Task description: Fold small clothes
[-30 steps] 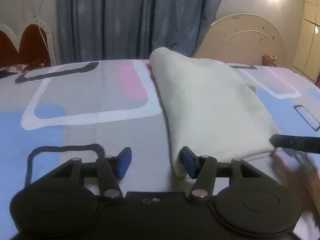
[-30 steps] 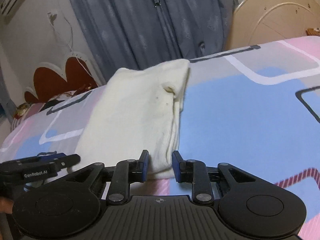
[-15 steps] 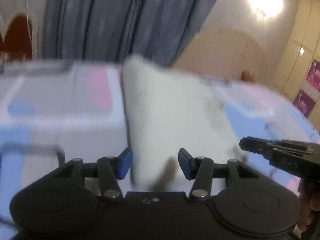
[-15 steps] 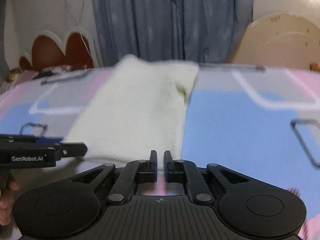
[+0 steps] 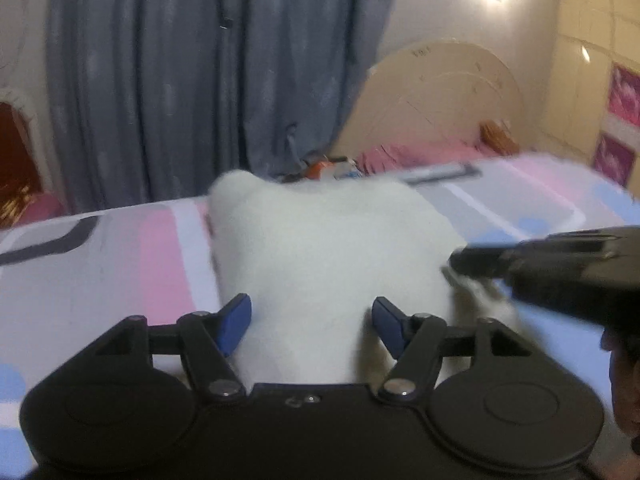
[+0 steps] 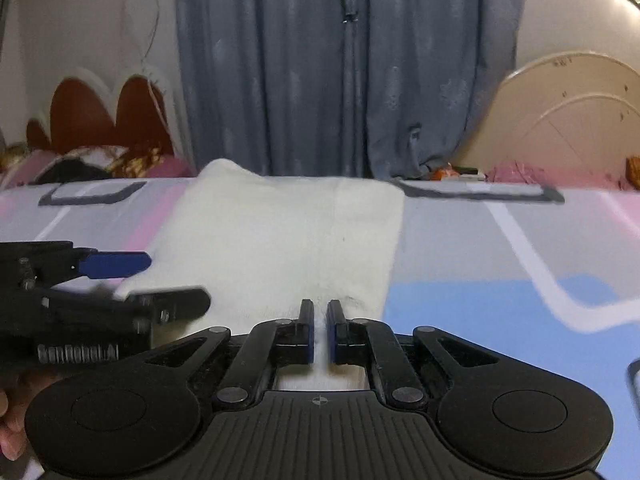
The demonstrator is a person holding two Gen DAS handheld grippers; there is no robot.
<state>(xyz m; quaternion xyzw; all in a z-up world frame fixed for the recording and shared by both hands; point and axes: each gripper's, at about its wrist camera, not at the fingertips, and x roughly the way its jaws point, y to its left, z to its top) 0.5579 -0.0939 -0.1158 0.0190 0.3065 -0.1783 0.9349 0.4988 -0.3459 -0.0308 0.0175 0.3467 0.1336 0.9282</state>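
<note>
A cream folded cloth (image 5: 328,248) lies on the patterned bed sheet (image 5: 100,280), reaching toward the far edge. My left gripper (image 5: 312,322) straddles the cloth's near left edge. Its jaws are opening and the blue pads stand clear of the fabric. In the right wrist view the left gripper (image 6: 176,280) shows from the side, one finger above and one below the cloth (image 6: 280,232). My right gripper (image 6: 320,312) is shut on the cloth's near right edge, with white fabric pinched in the thin gap. Its tip (image 5: 456,264) also shows at the cloth's right corner.
Blue-grey curtains (image 6: 344,68) hang behind the bed. A cream arched headboard (image 6: 568,120) stands at the back right and a red scalloped one (image 6: 100,116) at the back left. Small clutter (image 5: 332,168) lies past the bed's far edge. A hand (image 6: 12,432) grips the left handle.
The right jaws closed on the cloth's near edge. The left jaws widened around the cloth. Both grippers moved forward along the cloth, which now looks shorter.
</note>
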